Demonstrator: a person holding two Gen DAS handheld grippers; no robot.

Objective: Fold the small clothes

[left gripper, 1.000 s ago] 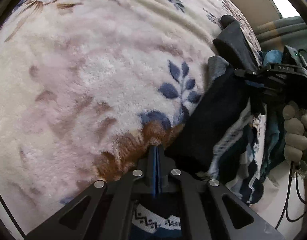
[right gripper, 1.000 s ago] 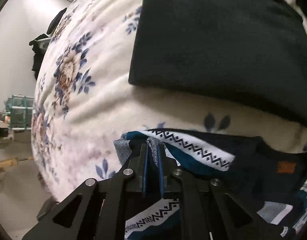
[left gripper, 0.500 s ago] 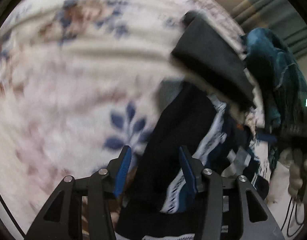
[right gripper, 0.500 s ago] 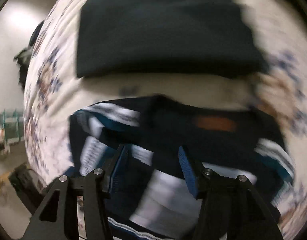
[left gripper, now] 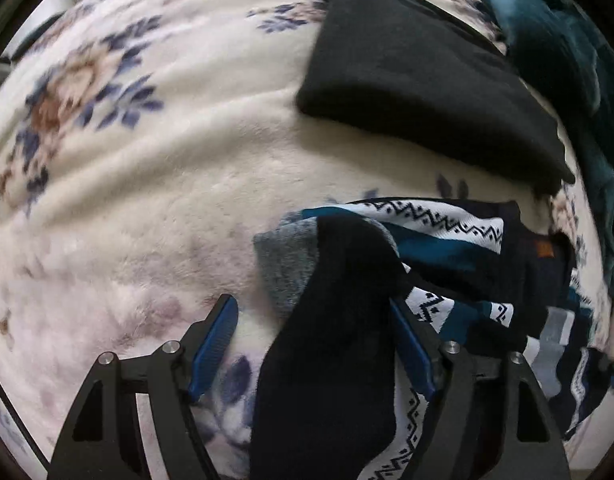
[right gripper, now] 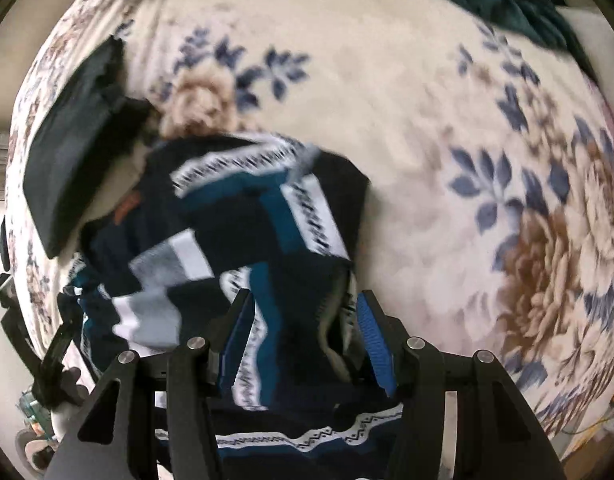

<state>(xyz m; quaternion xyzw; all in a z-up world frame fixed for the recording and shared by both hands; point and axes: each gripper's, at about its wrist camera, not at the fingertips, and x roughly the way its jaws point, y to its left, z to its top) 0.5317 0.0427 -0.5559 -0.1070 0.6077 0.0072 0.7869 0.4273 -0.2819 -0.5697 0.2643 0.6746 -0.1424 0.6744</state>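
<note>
Socks [left gripper: 331, 320], dark blue with white zigzags, lie in a heap on the fluffy flower blanket [left gripper: 155, 184]; the left gripper [left gripper: 313, 344] and right gripper [right gripper: 303, 332] both stand spread wide over them, holding nothing; a folded black cloth [left gripper: 407, 72] rests just behind; teal fabric [left gripper: 567, 60] lies farthest back.

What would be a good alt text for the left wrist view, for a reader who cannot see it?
The open left gripper hovers over a dark navy patterned sweater bunched on a cream floral blanket, its blue pads either side of a dark fold. A folded black garment lies beyond it, with teal fabric at the far right.
</note>
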